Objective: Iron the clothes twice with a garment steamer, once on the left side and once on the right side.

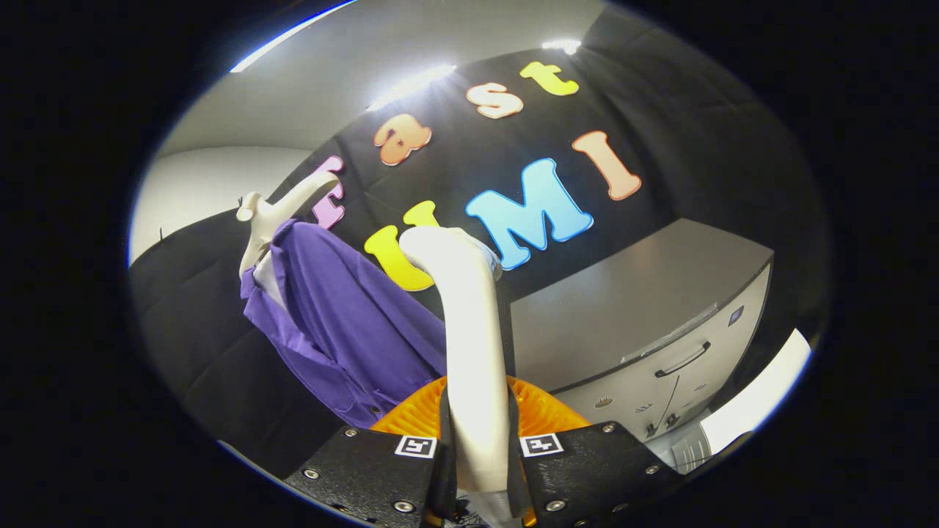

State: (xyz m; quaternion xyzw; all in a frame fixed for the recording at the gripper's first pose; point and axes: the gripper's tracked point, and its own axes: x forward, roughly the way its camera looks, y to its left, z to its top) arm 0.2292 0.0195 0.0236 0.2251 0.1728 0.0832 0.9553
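Purple cotton-like fabric hangs ahead and to the left of the gripper [480, 447]: it is a collared shirt [345, 323] on a pale hanger [282, 209], set against the booth's black cloth wall. The shirt looks soft, thin and light, so it is likely to swing or fold away under any push, and it should only be brushed, not gripped.

Between the gripper's two fingers stands the pale, smooth handle of a garment steamer [469, 345]. The fingers are closed narrow on the lower part of that handle, one pressing on each side. The handle rises straight up from the fingers and curves at its top into the steamer head, which points toward the shirt. The head sits just beside the shirt's right edge; whether it touches the cloth cannot be told.

The steamer's shell appears to be hard, glossy plastic, so it is probably rigid and somewhat slippery, and top-heavy if it carries water. A hold low on the handle, as here, gives reach but lets the head tip, so a firm squeeze seems wise.

Just behind the handle, close above the fingers, is an orange ribbed object [543, 414]; what it is cannot be told, perhaps the steamer's stand or base.

Beyond and to the right stands a grey cabinet [645, 308] with a drawer handle on its front.
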